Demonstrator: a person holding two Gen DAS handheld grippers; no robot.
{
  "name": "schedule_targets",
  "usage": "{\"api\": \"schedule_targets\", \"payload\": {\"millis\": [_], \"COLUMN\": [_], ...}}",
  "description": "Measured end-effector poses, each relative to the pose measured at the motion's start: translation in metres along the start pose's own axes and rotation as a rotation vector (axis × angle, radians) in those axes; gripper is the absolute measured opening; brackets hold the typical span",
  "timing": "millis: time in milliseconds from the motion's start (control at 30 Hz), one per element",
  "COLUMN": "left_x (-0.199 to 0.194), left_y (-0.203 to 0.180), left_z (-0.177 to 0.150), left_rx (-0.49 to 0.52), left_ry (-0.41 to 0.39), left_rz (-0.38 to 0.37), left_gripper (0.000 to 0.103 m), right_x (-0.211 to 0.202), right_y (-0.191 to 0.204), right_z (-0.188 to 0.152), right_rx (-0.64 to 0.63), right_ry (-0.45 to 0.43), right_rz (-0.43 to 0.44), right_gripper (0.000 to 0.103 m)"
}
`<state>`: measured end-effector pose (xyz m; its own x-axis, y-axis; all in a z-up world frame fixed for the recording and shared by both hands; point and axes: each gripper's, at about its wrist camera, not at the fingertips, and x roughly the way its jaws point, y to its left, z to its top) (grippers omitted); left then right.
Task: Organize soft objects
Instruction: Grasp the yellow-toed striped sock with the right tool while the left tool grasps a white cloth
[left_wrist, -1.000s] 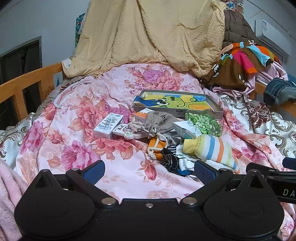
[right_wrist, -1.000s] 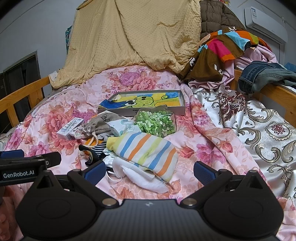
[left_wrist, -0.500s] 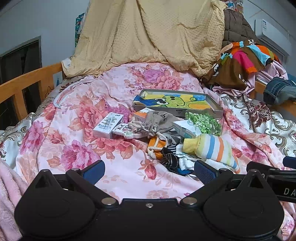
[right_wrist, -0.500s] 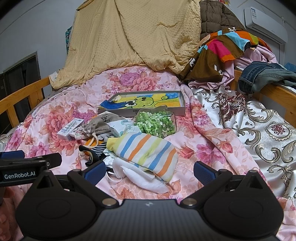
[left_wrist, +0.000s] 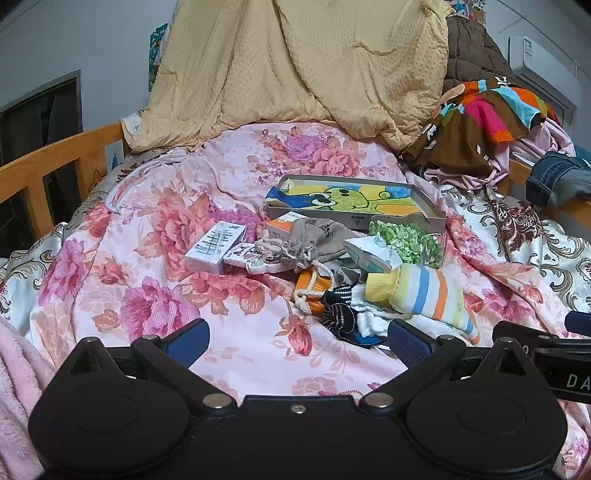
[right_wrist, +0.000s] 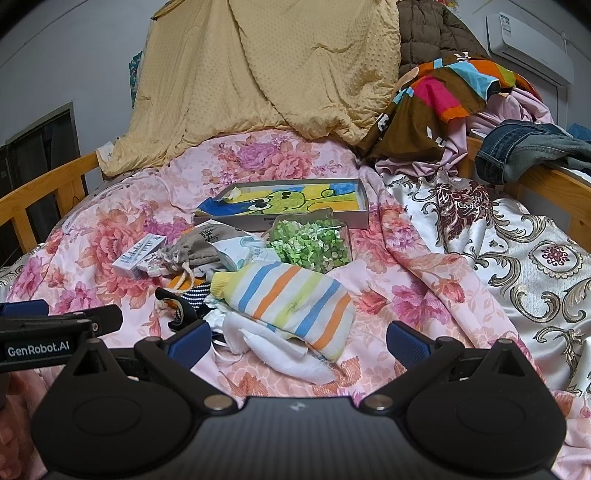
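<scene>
Nothing is in hand yet; by my reading this is the approach before a first pick. Both tools hover low over the floral bedspread (left_wrist: 122, 266), short of the heap.

Going left to right in the left wrist view: the white carton (left_wrist: 215, 246) lies at ten o'clock of the heap, with a small printed packet (left_wrist: 255, 258) touching it. Next come the grey drawstring pouch (left_wrist: 317, 242), an orange item (left_wrist: 314, 288) under its cord, and the dark dotted sock (left_wrist: 338, 310). The striped sock (left_wrist: 417, 293) lies at four o'clock of the heap, on top of a white cloth (right_wrist: 280, 349). The green confetti bag (left_wrist: 406, 238) sits beyond it at twelve o'clock, and the shallow box (left_wrist: 354, 218) with a cartoon towel lies behind everything.

The left gripper (left_wrist: 298, 338) has its jaws wide and empty, with bare bedspread between them. The right gripper (right_wrist: 298, 338) is likewise spread wide and empty, the toe end of the striped sock just ahead of it.

The next move probably calls for the right tool to advance, lower and pinch the striped sock's bulk, without gathering the white cloth beneath.
</scene>
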<state>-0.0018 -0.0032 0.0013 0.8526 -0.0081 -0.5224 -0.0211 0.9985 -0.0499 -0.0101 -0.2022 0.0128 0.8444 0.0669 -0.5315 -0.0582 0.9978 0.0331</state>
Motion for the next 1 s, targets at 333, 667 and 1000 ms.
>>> {"api": "schedule_targets", "payload": {"millis": [333, 667, 1000], "left_x": [0.009, 0.027, 0.038], "left_y": [0.003, -0.005, -0.034], "left_z": [-0.004, 0.010, 0.005], "left_rx": [-0.014, 0.057, 0.173], "left_ry": [0.096, 0.165, 0.149], "left_rz": [0.009, -0.073, -0.246], "left_gripper": [0.102, 0.102, 0.102], "right_x": [0.003, 0.021, 0.073], "right_y": [-0.004, -0.020, -0.056], "right_z": [-0.007, 0.019, 0.065], "right_rx": [-0.007, -0.098, -0.092], "right_ry": [0.055, 0.068, 0.149], "right_rz": [0.038, 0.026, 0.193], "right_gripper": [0.103, 0.103, 0.103]}}
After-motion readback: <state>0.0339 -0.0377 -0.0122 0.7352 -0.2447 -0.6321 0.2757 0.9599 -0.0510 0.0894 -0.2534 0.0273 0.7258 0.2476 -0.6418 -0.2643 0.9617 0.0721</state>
